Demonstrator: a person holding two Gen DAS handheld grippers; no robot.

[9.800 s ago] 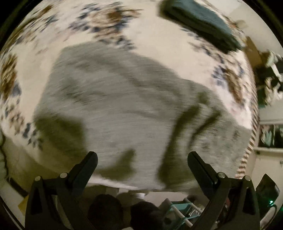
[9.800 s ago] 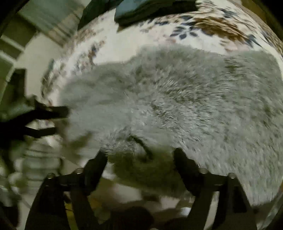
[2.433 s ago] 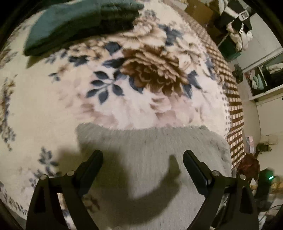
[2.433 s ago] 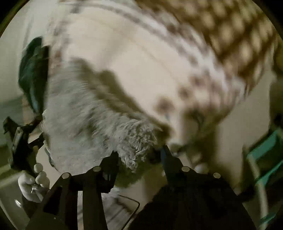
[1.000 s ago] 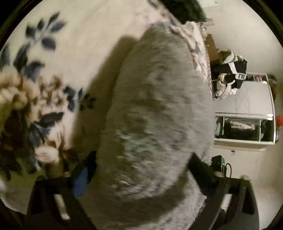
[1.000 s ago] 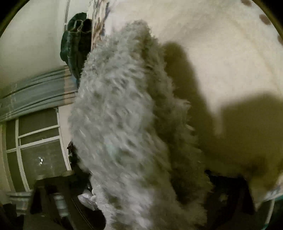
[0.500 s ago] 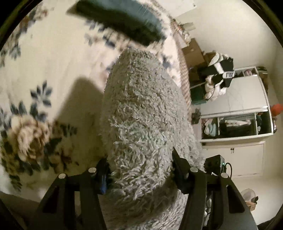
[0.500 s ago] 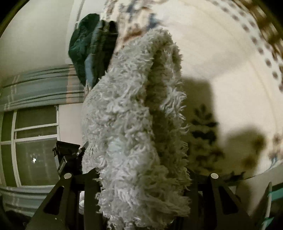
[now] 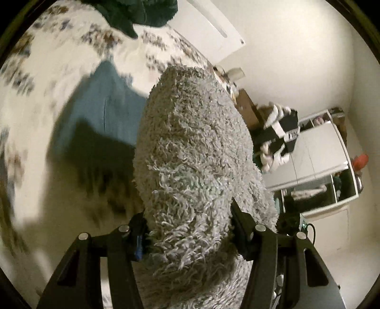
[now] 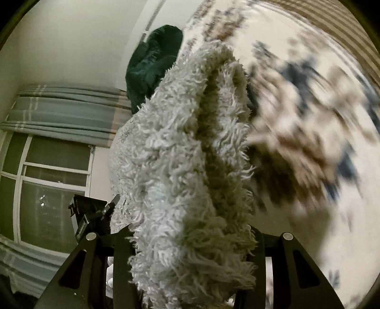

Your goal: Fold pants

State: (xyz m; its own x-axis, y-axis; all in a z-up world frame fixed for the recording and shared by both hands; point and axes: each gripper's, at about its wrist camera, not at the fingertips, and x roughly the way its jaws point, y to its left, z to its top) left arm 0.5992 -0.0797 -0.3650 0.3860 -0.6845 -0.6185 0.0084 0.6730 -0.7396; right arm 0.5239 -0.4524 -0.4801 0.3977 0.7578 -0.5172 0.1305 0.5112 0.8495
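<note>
Fluffy grey pants (image 9: pixel 194 166) hang bunched above the floral bed cover (image 9: pixel 47 71), clamped in both my left gripper (image 9: pixel 187 228) and right gripper (image 10: pixel 190 240). Folding looks well along; laying them down remains.

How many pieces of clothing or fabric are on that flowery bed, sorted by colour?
Grey fluffy pants: 1, clamped in both the left gripper and right gripper
Blue folded garment: 1
Dark green pile: 1
Total: 3
</note>
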